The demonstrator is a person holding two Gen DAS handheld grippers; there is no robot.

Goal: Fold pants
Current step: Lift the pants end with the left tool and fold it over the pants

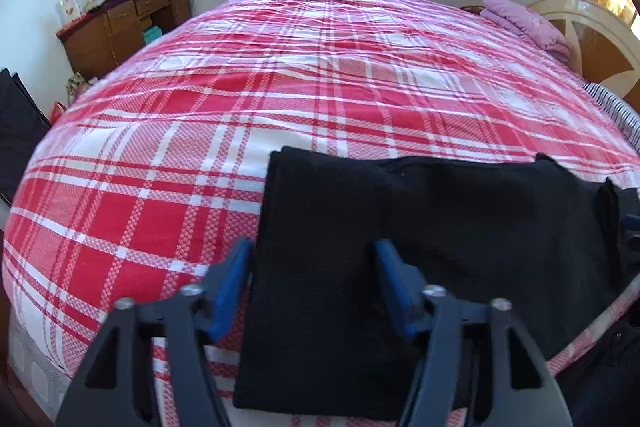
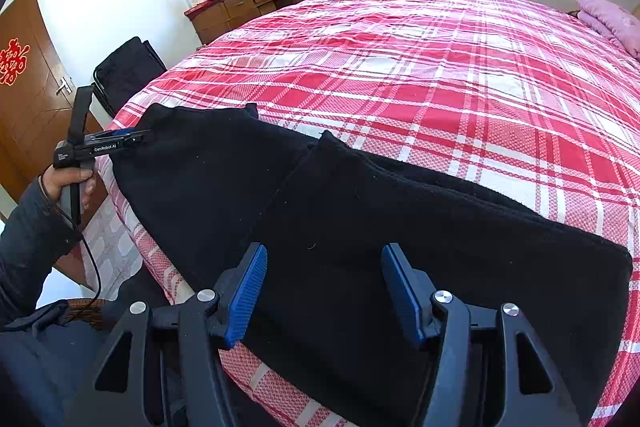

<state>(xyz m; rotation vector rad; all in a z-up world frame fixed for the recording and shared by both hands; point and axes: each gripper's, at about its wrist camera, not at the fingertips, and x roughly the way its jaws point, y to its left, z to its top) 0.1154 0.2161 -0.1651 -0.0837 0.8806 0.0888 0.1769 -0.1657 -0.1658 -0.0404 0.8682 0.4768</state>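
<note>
left wrist view first: the left tongs (image 1: 314, 279) point down at the black pants (image 1: 400, 227), which lie folded along the near edge of the bed (image 1: 280, 87). the jaws stand part open, the left blue pad (image 1: 234, 287) out over the red plaid bedspread just beside the cloth's left edge, the right pad (image 1: 396, 291) over the black fabric. that edge runs between them, but whether the pads press on the cloth i cannot tell from here.

right wrist view now: the right tongs (image 2: 324, 287) hang over the other part of the pants (image 2: 400, 227), jaws apart at a middling width, both blue pads over the dark cloth, and i cannot tell if they touch it. a fold line runs away from these tongs up toward the far edge of the pants. off to their left, the person's hand (image 2: 70, 185) holds the left tongs (image 2: 138, 138) at the far left corner of the pants, a cable trailing down from the handle past a dark sleeve.

beyond both tongs the plaid bed stretches to a window with curtains. a wooden dresser (image 2: 248, 5) stands far left, a pink pillow (image 2: 612, 19) far right.
</note>
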